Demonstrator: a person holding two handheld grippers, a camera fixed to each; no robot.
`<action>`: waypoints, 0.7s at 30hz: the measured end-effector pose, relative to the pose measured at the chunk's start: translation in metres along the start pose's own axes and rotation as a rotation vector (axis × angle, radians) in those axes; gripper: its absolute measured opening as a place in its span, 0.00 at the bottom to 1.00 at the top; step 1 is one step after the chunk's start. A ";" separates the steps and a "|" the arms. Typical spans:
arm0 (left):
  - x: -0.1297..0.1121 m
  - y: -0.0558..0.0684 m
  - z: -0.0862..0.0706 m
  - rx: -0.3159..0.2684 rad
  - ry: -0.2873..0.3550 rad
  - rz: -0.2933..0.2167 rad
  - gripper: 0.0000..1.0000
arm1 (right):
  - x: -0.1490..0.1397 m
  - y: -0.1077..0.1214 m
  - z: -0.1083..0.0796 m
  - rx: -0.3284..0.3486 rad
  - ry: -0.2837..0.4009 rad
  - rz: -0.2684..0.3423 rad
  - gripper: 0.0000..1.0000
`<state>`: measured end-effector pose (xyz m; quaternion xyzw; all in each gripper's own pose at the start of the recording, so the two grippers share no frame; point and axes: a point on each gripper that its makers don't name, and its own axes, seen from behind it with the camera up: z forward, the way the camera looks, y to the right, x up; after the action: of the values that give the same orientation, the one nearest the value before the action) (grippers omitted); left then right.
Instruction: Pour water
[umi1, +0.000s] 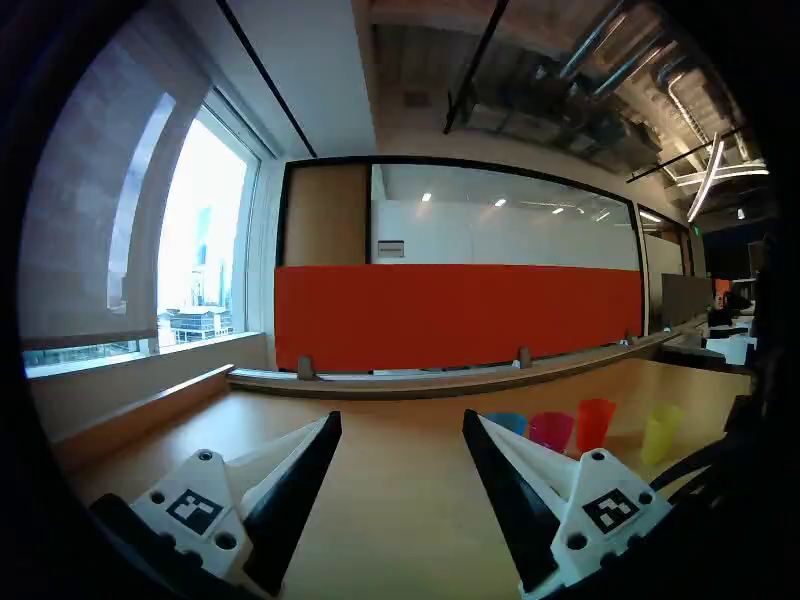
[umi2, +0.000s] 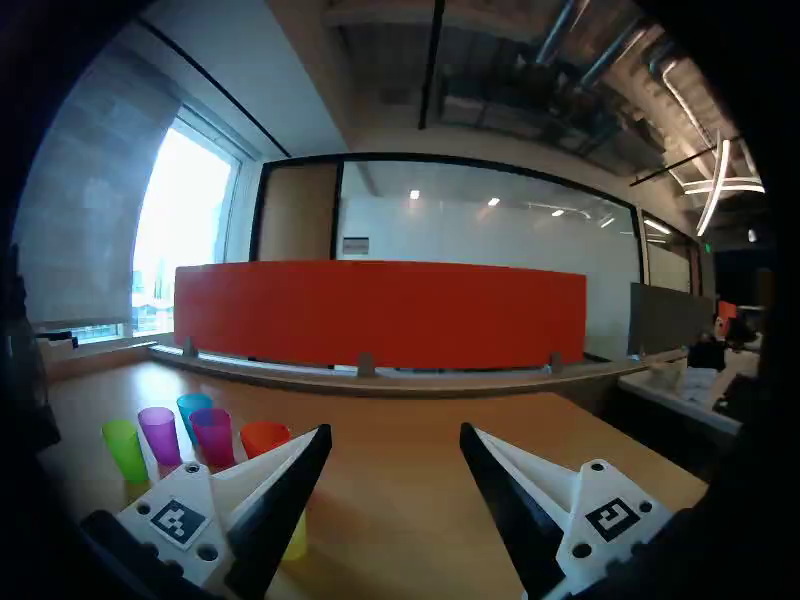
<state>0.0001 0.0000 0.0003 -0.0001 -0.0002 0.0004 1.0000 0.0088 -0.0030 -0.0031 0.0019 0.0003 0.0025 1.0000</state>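
Several coloured plastic cups stand on a wooden desk. In the left gripper view a blue cup (umi1: 507, 421), a pink cup (umi1: 551, 430), an orange cup (umi1: 594, 424) and a yellow-green cup (umi1: 660, 432) sit at the right, beyond the right finger. My left gripper (umi1: 401, 425) is open, with nothing between its fingers. In the right gripper view a green cup (umi2: 124, 449), a purple cup (umi2: 159, 434), a blue cup (umi2: 192, 411), a magenta cup (umi2: 213, 436) and an orange cup (umi2: 263, 437) stand at the left; a yellow cup (umi2: 296, 540) peeks from behind the left finger. My right gripper (umi2: 395, 437) is open and holds nothing.
A red divider panel (umi1: 455, 315) runs along the desk's far edge, with a glass-walled room behind it. A bright window (umi1: 195, 250) and its sill are at the left. Other desks with clutter (umi2: 700, 370) lie to the right. Bare desk top (umi2: 400, 480) stretches ahead.
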 end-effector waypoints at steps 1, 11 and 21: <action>0.000 0.000 0.001 0.000 -0.001 0.002 0.89 | 0.002 -0.001 0.000 0.002 0.001 0.001 0.99; -0.002 0.011 0.006 -0.055 -0.043 0.014 0.89 | 0.013 -0.027 0.001 0.075 -0.011 -0.016 1.00; -0.008 0.020 0.005 -0.164 -0.135 0.048 0.90 | 0.020 -0.082 0.002 0.287 -0.076 -0.078 0.99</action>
<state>-0.0077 0.0200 0.0054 -0.0817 -0.0674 0.0246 0.9941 0.0291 -0.0853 -0.0016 0.1449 -0.0372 -0.0366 0.9881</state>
